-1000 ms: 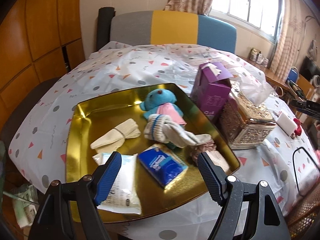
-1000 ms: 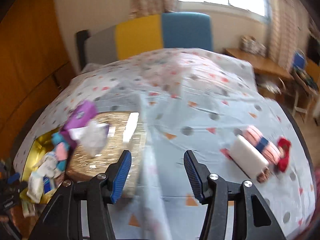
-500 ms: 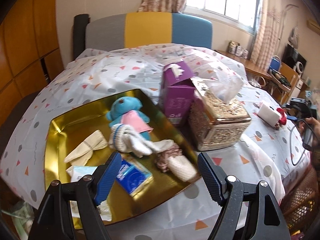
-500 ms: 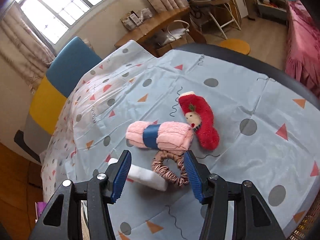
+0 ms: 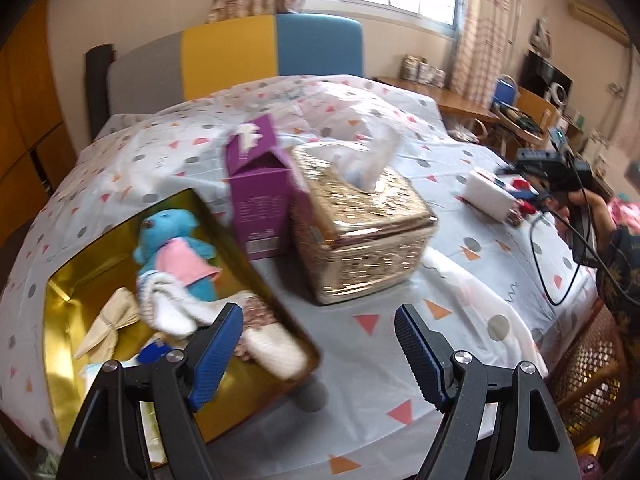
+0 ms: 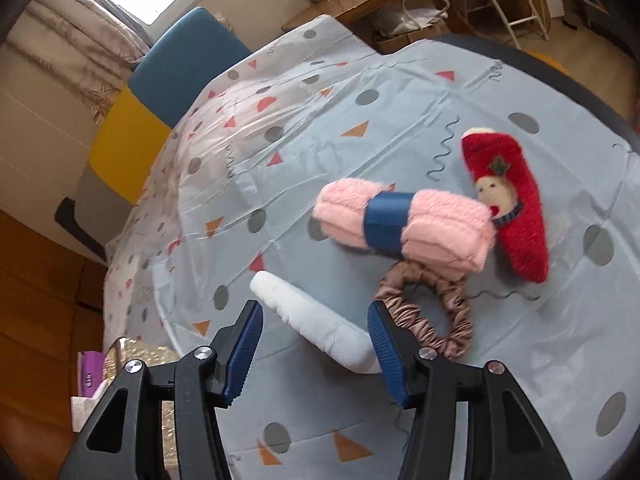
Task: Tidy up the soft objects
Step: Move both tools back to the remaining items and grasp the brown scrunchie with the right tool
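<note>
In the right wrist view my open, empty right gripper [image 6: 316, 328] hovers over a white foam pad [image 6: 320, 324] lying between its fingers. Beside it lie a brown satin scrunchie [image 6: 436, 316], a pink rolled towel with a blue band [image 6: 404, 228] and a red plush sock [image 6: 508, 204]. In the left wrist view my open, empty left gripper [image 5: 320, 344] hangs above the table by a gold tray [image 5: 64, 296] that holds a blue plush toy [image 5: 172, 244], a white sock [image 5: 168, 308], a beige cloth [image 5: 108, 320] and a white roll [image 5: 276, 352]. The right gripper also shows there [image 5: 548, 184].
A gold tissue box [image 5: 360, 220] and a purple carton [image 5: 260, 188] stand right of the tray. The patterned tablecloth [image 6: 400, 92] covers the table. A striped chair back [image 5: 240, 56] is behind it, a wicker chair [image 5: 592, 364] at the right edge.
My left gripper has swung right, so the tray has slid toward the left of its view. My right gripper has moved in closer to the white pad and the scrunchie.
</note>
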Action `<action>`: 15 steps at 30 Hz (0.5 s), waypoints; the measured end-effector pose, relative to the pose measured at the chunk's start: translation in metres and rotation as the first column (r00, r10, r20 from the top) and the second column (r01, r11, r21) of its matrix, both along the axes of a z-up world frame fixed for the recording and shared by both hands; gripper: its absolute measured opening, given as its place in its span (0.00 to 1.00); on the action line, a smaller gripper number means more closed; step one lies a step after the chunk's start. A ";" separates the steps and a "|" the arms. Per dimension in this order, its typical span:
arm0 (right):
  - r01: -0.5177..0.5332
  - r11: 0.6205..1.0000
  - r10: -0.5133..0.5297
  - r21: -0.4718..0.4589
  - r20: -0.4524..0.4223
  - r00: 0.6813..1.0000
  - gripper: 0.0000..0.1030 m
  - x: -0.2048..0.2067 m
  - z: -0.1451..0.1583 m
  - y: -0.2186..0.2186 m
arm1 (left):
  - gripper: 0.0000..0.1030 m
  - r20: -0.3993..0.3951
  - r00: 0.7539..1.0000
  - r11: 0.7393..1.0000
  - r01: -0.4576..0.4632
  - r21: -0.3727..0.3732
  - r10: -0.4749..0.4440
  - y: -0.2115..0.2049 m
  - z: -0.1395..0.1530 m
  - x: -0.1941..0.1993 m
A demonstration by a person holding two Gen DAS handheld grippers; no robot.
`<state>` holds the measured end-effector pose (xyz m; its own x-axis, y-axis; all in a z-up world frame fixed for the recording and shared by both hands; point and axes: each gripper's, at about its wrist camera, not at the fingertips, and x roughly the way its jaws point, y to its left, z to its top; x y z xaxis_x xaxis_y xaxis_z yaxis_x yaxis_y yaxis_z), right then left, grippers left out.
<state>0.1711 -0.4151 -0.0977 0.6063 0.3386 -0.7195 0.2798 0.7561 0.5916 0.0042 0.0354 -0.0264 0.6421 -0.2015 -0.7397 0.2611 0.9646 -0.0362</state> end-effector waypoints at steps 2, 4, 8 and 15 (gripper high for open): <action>-0.041 0.998 0.039 0.050 0.032 0.999 0.53 -0.002 0.004 0.005 | 0.77 -0.005 1.000 1.000 0.028 0.009 -0.028 -0.010 0.000 0.003; -0.043 0.996 0.040 0.074 0.048 0.998 0.53 -0.005 0.008 0.006 | 0.77 -0.004 0.998 0.997 0.068 0.020 -0.068 -0.023 0.000 0.006; 0.044 0.998 -0.046 0.035 0.044 0.998 0.53 -0.012 0.015 -0.009 | 0.77 -0.017 0.991 0.990 0.137 0.020 -0.136 -0.052 0.003 0.016; 0.154 0.973 -0.177 -0.172 -0.127 0.976 0.54 -0.017 -0.003 -0.036 | 0.77 -0.058 0.960 0.962 0.272 -0.016 -0.273 -0.117 0.006 0.032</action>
